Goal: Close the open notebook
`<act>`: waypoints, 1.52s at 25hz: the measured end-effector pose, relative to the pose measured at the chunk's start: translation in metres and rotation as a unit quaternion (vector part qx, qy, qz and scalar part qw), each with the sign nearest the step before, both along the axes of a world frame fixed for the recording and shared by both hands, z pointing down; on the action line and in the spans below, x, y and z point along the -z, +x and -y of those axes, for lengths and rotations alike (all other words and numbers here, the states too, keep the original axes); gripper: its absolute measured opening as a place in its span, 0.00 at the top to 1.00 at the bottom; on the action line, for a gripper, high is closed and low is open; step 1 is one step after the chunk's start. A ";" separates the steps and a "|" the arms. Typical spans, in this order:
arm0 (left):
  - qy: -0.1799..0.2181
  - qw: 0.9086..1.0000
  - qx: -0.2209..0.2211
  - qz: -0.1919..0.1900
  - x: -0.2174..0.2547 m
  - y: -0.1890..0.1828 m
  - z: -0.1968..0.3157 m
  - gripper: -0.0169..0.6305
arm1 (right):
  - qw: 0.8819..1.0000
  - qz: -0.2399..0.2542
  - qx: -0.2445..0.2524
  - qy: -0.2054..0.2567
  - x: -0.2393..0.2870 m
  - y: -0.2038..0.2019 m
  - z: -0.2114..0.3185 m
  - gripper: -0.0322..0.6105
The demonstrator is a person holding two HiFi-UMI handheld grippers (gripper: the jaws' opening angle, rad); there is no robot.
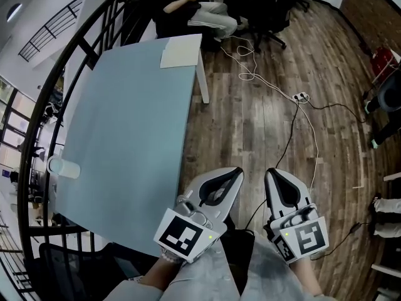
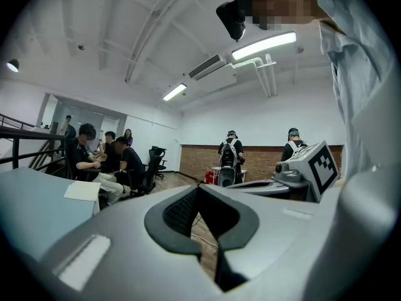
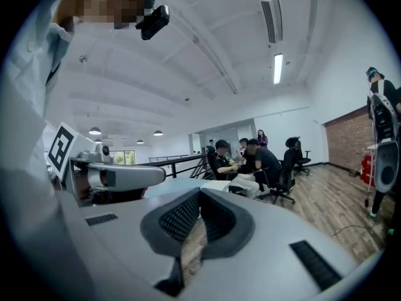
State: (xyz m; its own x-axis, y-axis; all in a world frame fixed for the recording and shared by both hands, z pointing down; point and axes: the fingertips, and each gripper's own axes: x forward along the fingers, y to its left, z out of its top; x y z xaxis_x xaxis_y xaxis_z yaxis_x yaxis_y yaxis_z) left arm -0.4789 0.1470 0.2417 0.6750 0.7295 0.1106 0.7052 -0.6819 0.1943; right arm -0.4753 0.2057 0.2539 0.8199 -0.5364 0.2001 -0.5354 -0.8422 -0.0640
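Note:
A cream notebook [image 1: 182, 50] lies flat at the far right corner of the light blue table [image 1: 125, 143]; it also shows in the left gripper view as the notebook [image 2: 83, 190]. From here I cannot tell whether it is open. Both grippers hang close to my body over the wooden floor, right of the table's near corner and far from the notebook. My left gripper [image 1: 237, 170] [image 2: 199, 188] has its tips together with nothing held. My right gripper [image 1: 269, 172] [image 3: 200, 192] stands beside it, likewise shut and empty.
A white cup [image 1: 64, 167] lies near the table's left edge. A black railing [image 1: 44, 105] runs along the left. People sit on office chairs [image 1: 266, 17] beyond the table's far end. Cables and a power strip [image 1: 301, 96] lie on the floor. Two people [image 2: 229, 152] stand by the brick wall.

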 end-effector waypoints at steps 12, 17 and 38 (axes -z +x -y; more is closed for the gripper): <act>-0.009 1.000 -0.010 -0.017 0.002 0.106 0.030 0.97 | 1.000 -0.005 -0.010 -0.009 0.001 0.103 0.027 0.95; 0.012 1.000 0.006 -0.021 -0.002 0.142 0.051 0.97 | 1.000 -0.008 0.006 -0.016 0.009 0.148 0.052 0.95; -0.003 1.000 -0.001 -0.010 -0.009 0.197 0.060 0.97 | 0.999 0.001 0.004 -0.032 -0.008 0.199 0.060 0.95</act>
State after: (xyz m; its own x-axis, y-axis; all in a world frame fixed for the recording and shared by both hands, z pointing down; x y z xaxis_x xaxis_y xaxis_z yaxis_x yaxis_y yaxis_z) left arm -0.2816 0.0873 0.2511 0.6761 0.7309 0.0932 0.7097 -0.6800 0.1842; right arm -0.2758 0.1457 0.2617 0.8149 -0.5298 0.2350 -0.5428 -0.8398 -0.0111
